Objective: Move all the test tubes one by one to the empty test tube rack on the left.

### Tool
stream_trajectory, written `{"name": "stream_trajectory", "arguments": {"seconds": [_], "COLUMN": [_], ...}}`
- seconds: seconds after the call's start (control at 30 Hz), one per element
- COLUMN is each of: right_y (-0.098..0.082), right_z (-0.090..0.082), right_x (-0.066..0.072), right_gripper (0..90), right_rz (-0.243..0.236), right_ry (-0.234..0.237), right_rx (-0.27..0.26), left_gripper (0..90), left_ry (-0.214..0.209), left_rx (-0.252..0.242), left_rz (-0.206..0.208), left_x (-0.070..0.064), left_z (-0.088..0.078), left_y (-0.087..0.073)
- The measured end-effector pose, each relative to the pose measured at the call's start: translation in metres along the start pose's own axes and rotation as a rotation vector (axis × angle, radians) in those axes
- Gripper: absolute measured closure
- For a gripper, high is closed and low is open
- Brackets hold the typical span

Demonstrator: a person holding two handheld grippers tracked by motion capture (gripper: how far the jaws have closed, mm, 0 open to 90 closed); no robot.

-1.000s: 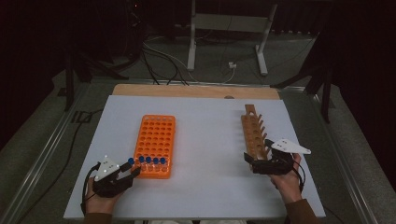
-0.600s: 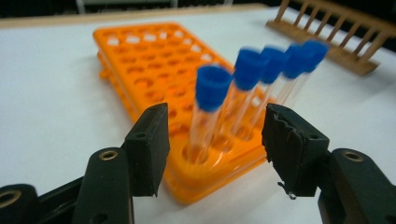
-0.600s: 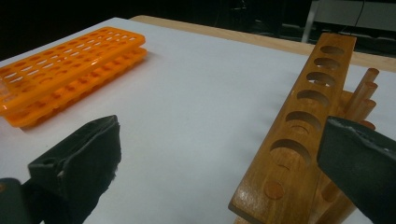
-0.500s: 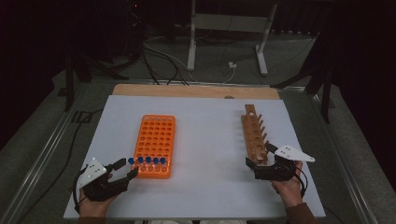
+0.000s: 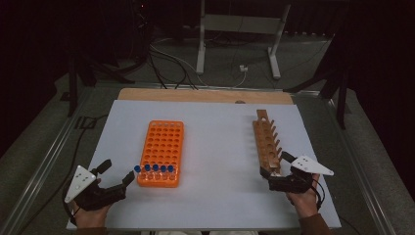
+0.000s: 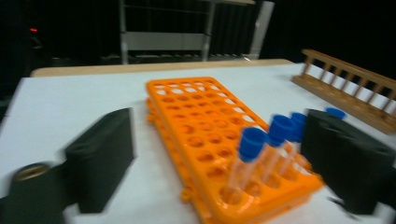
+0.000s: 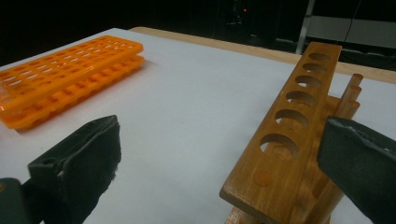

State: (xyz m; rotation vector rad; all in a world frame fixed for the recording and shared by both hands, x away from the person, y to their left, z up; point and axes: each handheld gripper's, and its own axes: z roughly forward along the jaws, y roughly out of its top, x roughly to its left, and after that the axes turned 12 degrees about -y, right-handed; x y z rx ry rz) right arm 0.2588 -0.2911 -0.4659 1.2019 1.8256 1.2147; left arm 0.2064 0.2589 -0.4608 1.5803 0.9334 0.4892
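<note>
Black and low at the lower left of the high view sits the left hand-held gripper (image 5: 128, 179); its jaws have just been opening and now stand wide, with nothing pinched between them; it is just beside the near end of the orange rack (image 5: 162, 152), not touching it; the orange rack lies left of the middle on the white tabletop (image 5: 215, 196); a row of clear tubes with blue caps (image 5: 154, 169) stands upright in the holes at its near end, and the other holes look bare; in the left gripper view those tubes (image 6: 261, 154) stand between the two black jaws but apart from them; at the right of the high view lies the long wooden rack (image 5: 266, 142), well apart from the orange one; the right hand-held gripper (image 5: 272, 177) is at its near end in the lower right; in the right gripper view its jaws are wide, one on each side of the wooden rack's (image 7: 289, 135) end; I cannot tell if they touch the wood.
</note>
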Motion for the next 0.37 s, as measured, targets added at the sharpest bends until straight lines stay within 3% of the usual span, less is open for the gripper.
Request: {"name": "stream_trajectory", "arguments": {"seconds": [0.07, 0.17, 0.37], "right_y": [-0.0012, -0.0023, -0.0035], "right_z": [0.0007, 0.0011, 0.0021], "right_x": [-0.0003, -0.0007, 0.0008], "right_gripper": [0.2, 0.2, 0.1], "right_rz": [0.002, 0.004, -0.004], "right_ry": [0.0, -0.004, -0.002], "right_rx": [-0.002, -0.011, -0.007], "left_gripper": [1.1, 0.7, 0.7], "left_ry": [0.029, 0.05, 0.051], "left_rx": [-0.014, -0.026, -0.014], "left_rz": [-0.005, -0.015, -0.01], "left_x": [0.0015, 0.0039, 0.0034], "left_z": [-0.0009, -0.0016, 0.0014], "left_y": [0.001, 0.0017, 0.0004]}}
